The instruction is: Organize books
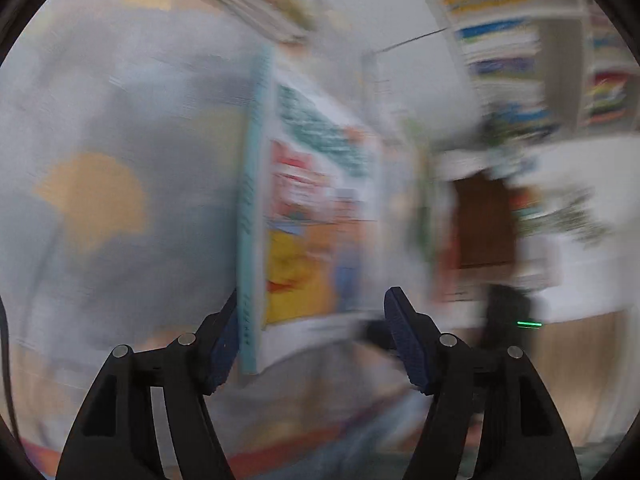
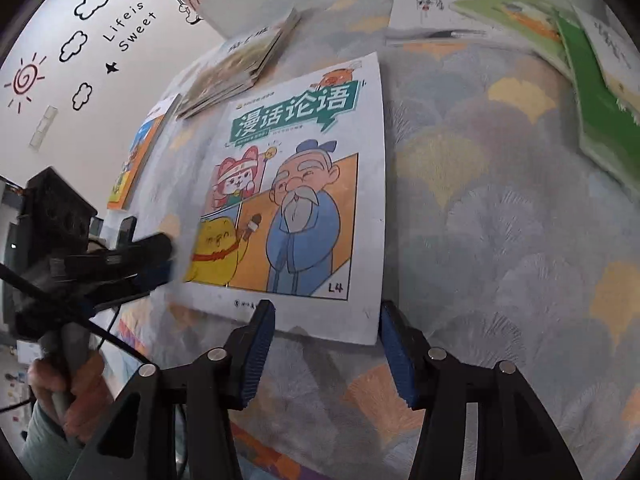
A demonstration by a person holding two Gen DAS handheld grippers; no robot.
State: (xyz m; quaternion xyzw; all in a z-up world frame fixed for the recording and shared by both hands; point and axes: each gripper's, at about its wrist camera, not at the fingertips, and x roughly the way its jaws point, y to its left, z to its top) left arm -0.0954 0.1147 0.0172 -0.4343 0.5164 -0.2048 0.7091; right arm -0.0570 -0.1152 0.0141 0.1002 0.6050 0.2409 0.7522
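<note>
A comic book (image 2: 304,184) with a teal title banner and a blue-robed old man on its cover lies flat on a cloth with a fan pattern (image 2: 500,208). My right gripper (image 2: 326,308) stands open over the book's near edge, one pad at each side, neither pressing. My left gripper (image 2: 156,256) reaches in at the book's left edge. In the blurred left wrist view the same book (image 1: 316,208) shows with its teal spine beside the left finger, and my left gripper (image 1: 314,300) is open; the right pad is clear of the cover.
A stack of thin books (image 2: 240,60) lies behind the comic, and an orange book (image 2: 138,160) to its left. Green books (image 2: 592,112) and a white one (image 2: 424,12) lie at the far right. A bookshelf (image 1: 500,20) stands beyond. A hand (image 2: 68,392) grips the left tool's handle.
</note>
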